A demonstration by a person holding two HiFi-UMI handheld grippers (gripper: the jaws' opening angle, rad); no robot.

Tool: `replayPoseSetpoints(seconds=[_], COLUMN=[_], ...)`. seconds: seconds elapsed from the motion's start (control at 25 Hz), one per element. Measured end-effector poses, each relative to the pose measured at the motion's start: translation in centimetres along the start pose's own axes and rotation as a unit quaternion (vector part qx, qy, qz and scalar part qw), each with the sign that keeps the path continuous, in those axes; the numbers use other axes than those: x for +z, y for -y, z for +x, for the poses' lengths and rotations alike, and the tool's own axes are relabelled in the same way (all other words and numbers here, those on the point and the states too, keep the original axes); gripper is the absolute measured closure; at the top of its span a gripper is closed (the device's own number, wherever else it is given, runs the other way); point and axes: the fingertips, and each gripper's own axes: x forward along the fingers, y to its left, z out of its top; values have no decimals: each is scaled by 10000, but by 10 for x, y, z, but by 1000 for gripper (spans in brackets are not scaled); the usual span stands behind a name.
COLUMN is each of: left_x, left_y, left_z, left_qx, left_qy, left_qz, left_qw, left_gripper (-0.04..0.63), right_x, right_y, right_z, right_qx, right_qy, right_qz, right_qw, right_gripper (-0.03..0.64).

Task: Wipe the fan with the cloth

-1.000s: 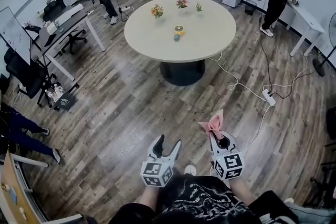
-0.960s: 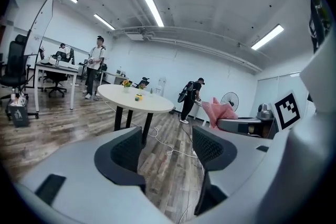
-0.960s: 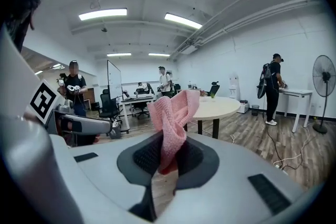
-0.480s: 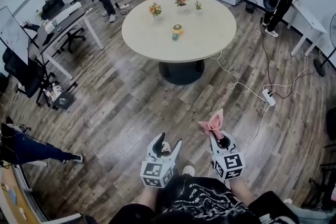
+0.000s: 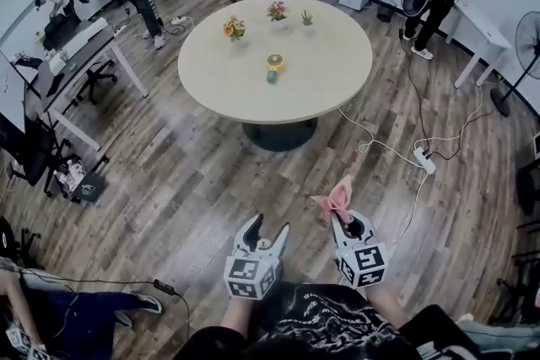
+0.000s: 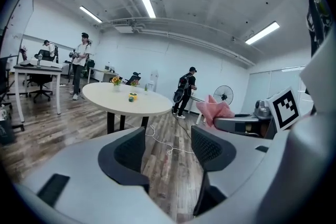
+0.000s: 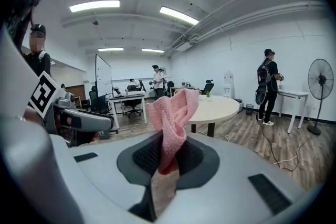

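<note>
Round table (image 5: pixel 278 55) ahead of us, fan (image 5: pixel 525 34) well apart at room's right edge, floor cable (image 5: pixel 384 143) between; our left gripper (image 5: pixel 267 225) gapes empty, right gripper (image 5: pixel 343 217) pinches pink cloth (image 5: pixel 335 200); we reckon cloth may slip mid-wipe, pinched only at its end

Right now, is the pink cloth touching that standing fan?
Apart. The head view shows the pink cloth pinched by the right gripper close to the person, while the standing fan is far off across the floor.
</note>
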Motion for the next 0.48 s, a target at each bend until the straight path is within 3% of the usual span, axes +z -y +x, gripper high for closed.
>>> replayPoseSetpoints(seconds=[0.48], left_x=[63], left_y=[-122], left_z=[82], left_qx=[-383], left_qy=[-356], left_qz=[29], left_qw=[9986], left_gripper=[305], right_x=[48], right_y=[1], right_z=[125], right_qx=[-596], right_qy=[-48], right_qz=[379], right_qw=[9975], right_gripper=[561])
